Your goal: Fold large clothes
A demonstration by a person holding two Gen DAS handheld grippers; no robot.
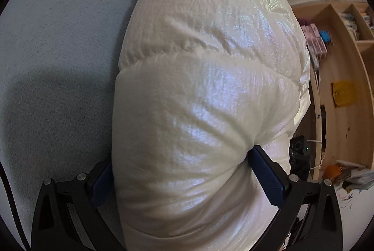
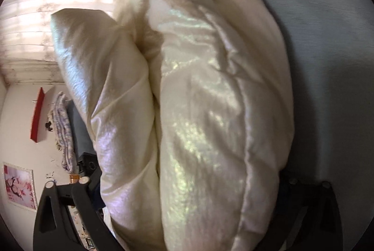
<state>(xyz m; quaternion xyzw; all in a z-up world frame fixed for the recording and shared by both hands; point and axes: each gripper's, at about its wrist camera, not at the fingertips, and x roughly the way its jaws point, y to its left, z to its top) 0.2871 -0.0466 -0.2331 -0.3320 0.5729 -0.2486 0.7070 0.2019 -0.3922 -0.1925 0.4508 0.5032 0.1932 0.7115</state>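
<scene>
A puffy cream-white quilted jacket (image 1: 205,87) with a pearly sheen fills the left wrist view, lying over a pale grey-blue bed sheet (image 1: 58,40). My left gripper (image 1: 184,162) is shut on a thick padded fold of it, and the blue pads (image 1: 268,171) press into both sides. In the right wrist view the same jacket (image 2: 210,99) is bunched into two fat folds. My right gripper (image 2: 189,178) stands wide around this bundle and shut on it. Its left finger (image 2: 91,183) touches the fabric, while its right finger is mostly hidden behind the bulge.
The grey-blue sheet (image 2: 327,40) spreads to the right of the jacket. Wooden shelves (image 1: 350,45) with books and boxes stand at the right of the left wrist view. In the right wrist view are a curtained window (image 2: 70,5), folded bedding (image 2: 63,134) and a pink picture (image 2: 18,188).
</scene>
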